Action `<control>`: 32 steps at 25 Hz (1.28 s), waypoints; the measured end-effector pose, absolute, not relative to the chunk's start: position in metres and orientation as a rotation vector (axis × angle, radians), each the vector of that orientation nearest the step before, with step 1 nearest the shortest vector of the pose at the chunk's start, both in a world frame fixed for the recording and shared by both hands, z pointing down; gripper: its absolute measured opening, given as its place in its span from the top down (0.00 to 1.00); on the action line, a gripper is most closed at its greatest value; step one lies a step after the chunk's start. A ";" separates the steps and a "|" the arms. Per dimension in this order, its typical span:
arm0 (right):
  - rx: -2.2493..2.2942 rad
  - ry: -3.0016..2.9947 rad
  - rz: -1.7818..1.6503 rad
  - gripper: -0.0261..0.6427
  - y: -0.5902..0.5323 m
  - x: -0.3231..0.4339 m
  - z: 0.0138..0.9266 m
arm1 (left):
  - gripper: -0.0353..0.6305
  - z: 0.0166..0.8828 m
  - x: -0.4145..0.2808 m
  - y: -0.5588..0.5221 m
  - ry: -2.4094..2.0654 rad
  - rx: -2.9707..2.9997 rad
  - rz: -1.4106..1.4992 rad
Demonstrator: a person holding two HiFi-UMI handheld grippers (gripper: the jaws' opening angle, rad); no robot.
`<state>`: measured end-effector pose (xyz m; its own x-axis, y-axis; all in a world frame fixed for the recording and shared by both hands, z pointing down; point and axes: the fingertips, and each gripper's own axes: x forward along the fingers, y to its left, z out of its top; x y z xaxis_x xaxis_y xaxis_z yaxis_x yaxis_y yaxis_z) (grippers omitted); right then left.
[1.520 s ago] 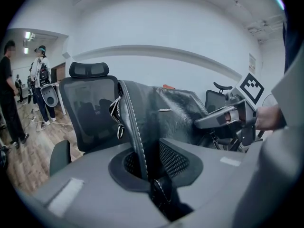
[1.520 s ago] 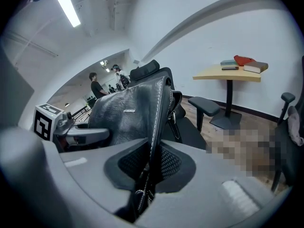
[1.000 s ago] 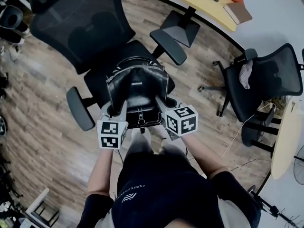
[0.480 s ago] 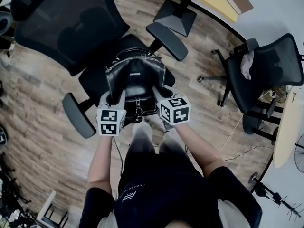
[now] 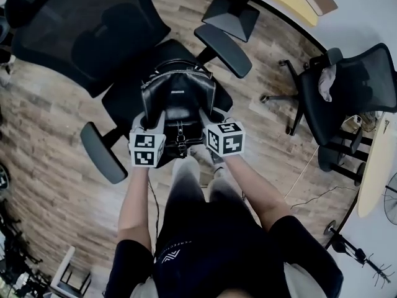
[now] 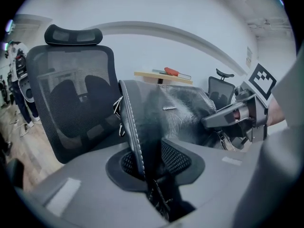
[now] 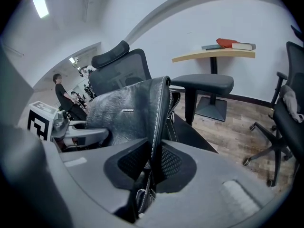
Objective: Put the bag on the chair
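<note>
Leather bag [image 5: 178, 101], black with pale stitching along its seams, stands upright on the seat of a black chair [image 5: 80, 36]. The right tool [image 5: 206, 120] is pinched nearly closed on the bag's stitched right edge. The left tool [image 5: 152, 126] has the left edge between its jaws, which are opening; the seam lies against one pad, with slack beside it. The bag's grained front carries a small metal plate, and curved handles arch over its top. The chair has a mesh back, a headrest and padded armrests, and stands on a wood-plank floor [image 5: 49, 185].
</note>
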<state>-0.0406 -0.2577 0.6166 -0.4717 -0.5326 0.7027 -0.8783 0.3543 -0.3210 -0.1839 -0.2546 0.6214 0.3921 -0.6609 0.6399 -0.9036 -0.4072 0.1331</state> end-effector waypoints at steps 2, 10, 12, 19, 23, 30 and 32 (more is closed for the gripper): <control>1.221 -2.127 0.952 0.90 -0.259 -0.043 0.623 | 0.77 0.628 -0.186 -0.256 -1.332 2.175 0.689; 1.189 -2.138 0.980 0.89 -0.259 -0.046 0.639 | 0.74 0.652 -0.193 -0.258 -1.304 2.102 0.677; 1.176 -2.135 0.994 0.88 -0.257 -0.046 0.643 | 0.73 0.656 -0.194 -0.256 -1.295 2.088 0.667; 1.171 -2.116 1.029 0.87 -0.257 -0.045 0.652 | 0.70 0.667 -0.198 -0.257 -1.282 2.049 0.628; 1.179 -2.094 1.046 0.84 -0.258 -0.046 0.654 | 0.66 0.671 -0.203 -0.259 -1.310 2.009 0.616; 1.165 -2.089 1.055 0.78 -0.265 -0.047 0.661 | 0.65 0.677 -0.204 -0.264 -1.312 1.985 0.635; 1.151 -2.084 1.080 0.75 -0.266 -0.048 0.662 | 0.65 0.677 -0.205 -0.264 -1.312 1.980 0.631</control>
